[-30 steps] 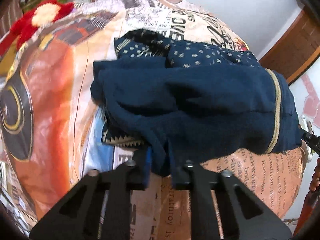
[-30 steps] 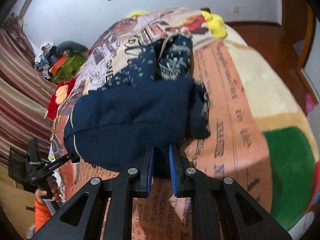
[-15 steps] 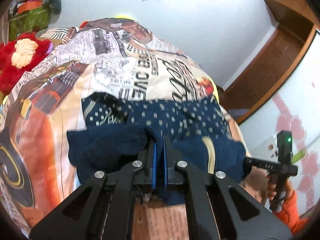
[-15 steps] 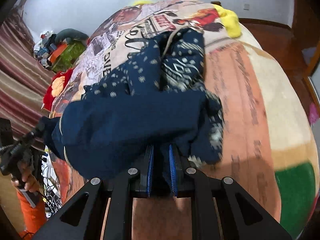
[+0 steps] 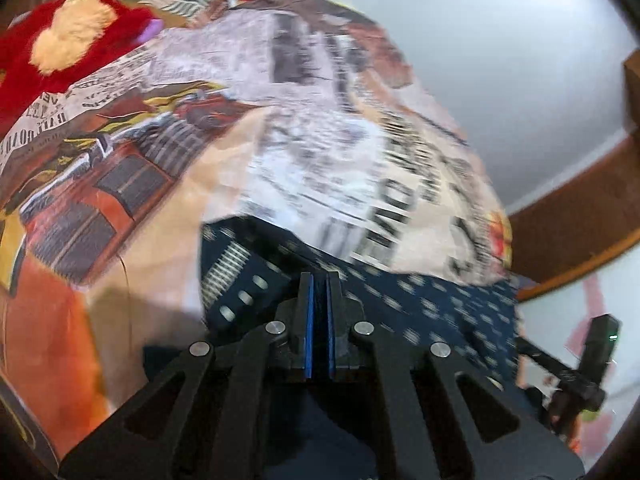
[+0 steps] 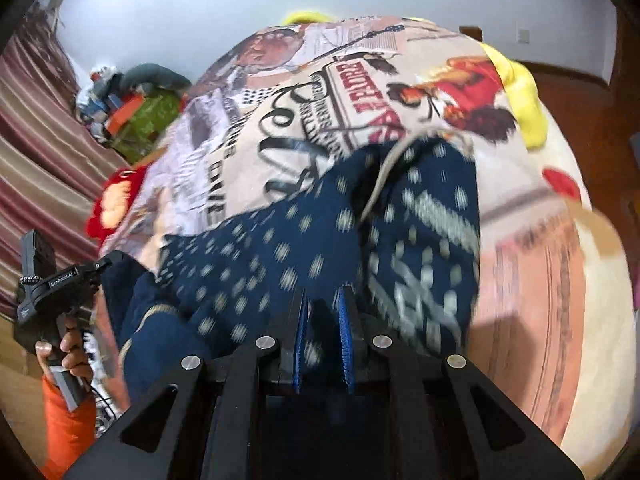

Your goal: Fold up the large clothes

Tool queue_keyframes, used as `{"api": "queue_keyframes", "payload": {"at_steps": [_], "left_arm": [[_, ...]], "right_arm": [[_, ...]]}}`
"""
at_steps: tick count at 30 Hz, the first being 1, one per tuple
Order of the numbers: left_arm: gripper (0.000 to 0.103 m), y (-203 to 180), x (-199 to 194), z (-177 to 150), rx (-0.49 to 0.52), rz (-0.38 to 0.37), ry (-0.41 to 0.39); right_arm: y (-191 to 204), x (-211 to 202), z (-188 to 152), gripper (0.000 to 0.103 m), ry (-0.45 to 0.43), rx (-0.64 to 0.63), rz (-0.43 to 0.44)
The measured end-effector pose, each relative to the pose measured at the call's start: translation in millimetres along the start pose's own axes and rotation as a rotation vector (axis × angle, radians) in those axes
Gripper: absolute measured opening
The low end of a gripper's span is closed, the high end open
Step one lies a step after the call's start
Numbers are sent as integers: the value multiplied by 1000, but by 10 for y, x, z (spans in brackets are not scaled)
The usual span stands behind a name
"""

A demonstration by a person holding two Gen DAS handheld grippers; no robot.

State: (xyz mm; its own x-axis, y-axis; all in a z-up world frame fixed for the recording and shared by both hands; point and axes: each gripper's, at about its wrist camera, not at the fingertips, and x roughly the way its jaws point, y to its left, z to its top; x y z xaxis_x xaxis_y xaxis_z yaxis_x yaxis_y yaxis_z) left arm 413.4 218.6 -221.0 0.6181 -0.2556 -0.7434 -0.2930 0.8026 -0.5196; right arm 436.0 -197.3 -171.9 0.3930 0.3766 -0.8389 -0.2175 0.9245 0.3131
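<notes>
Navy dotted garment (image 6: 280, 256): lower centre of both views, spread over the newspaper-print bedspread (image 5: 320, 128). My left gripper (image 5: 319, 280): jaws closed together, apparently pinching a fold of it, though blur hides the contact. My right gripper (image 6: 322, 296): narrowly parted, cloth bunched between the pads. Red plush toy (image 5: 60, 32): upper left.

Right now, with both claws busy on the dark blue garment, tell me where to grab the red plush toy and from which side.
Judging from the left wrist view, grip the red plush toy on its shaggy red fringe beside the cream patch, coming in from the printed bedspread side. The toy lies at the bed's edge, so that side looks open, and the long pile should bunch easily between the fingers.
</notes>
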Motion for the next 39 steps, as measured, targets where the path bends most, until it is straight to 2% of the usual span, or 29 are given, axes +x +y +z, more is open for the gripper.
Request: {"api": "queue_keyframes", "payload": {"at_steps": [4,6,9,12,13,15,17,20,25,27,31,35,39], "left_arm": [[3,180,248,77,-11,146,-12],[3,283,306,70,-24,177,10],[3,299,196,20,-9,153,15],[3,128,-89,-70,93,158,-15],[7,33,-224,-125,146,160,-25],[18,-109,-436,-242,225,161,-37],[42,-224,-585,-352,283,152,-40],[52,-427,-743,-591,359,124,-18],[53,-737,-734,-1008,407,41,76],[53,-857,-643,-1184,430,2,129],[53,-1051,-412,-1462,471,-21,232],[53,-1221,-301,-1501,500,21,220],[53,-1381,-179,-1240,523,50,177]], "right_arm": [[-97,255,299,12,-14,-1,-68],[-196,327,396,12,-13,31,-67],[-320,288,445,12,-6,86,-26],[-333,67,394,12,-42,57,-56],[-325,-63,349,12,-57,33,-64],[-298,-273,245,12,-71,-8,-58],[-250,-497,100,12,-80,-65,-65],[-171,-793,-175,12,-86,-157,-69],[-122,-955,-666,12,-21,-209,-51],[-98,-919,-807,12,10,-228,-45],[36,-747,-1005,12,89,-273,-10],[249,-508,-1099,12,133,-348,-6],[434,-381,-950,12,104,-404,0]]}}
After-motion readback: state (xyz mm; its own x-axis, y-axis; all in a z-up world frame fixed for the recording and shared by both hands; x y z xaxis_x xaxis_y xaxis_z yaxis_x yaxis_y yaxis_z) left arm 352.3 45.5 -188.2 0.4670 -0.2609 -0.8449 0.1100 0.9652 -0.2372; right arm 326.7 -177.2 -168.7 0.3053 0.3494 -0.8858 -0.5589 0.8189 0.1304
